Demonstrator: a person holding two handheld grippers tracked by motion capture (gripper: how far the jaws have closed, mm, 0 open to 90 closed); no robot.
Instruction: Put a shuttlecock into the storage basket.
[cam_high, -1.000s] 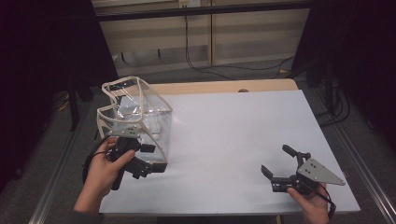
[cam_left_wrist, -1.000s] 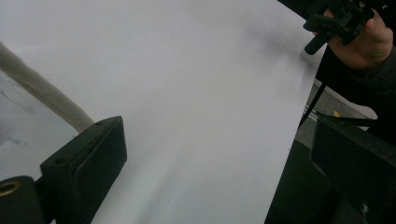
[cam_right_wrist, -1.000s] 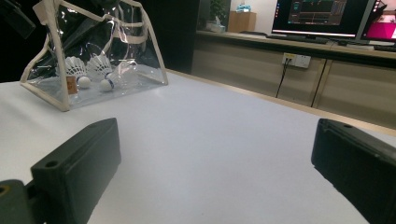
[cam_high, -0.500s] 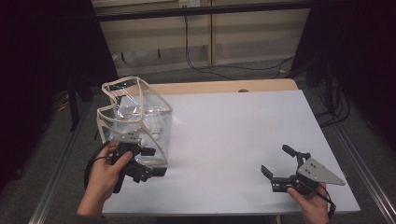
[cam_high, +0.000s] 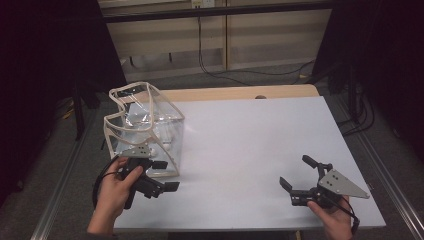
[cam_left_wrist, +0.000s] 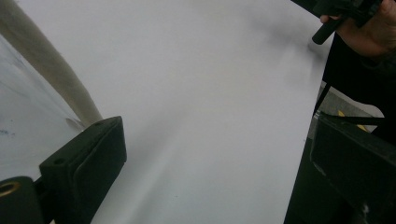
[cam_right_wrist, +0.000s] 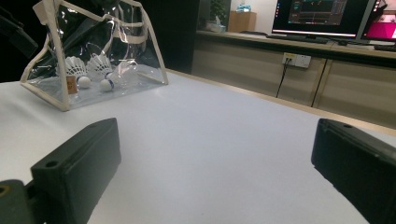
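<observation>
A clear plastic bag with beige trim stands at the table's left side. In the right gripper view the bag holds white shuttlecocks. My left gripper sits at the bag's near right corner, open, with nothing between its jaws. In the left gripper view its jaws stand wide apart around the left gripper midpoint, with the bag's trim beside the left jaw. My right gripper rests near the front right of the table, open and empty. In its own view the right gripper faces the bag across the table.
The white table top spreads between the two grippers. Its front edge lies just below both hands. A wooden strip borders the far edge. Monitors stand on a counter beyond the table. The other hand appears in the left gripper view.
My left gripper has slid slightly toward the table's front edge beside the bag. The right gripper has stayed put.
</observation>
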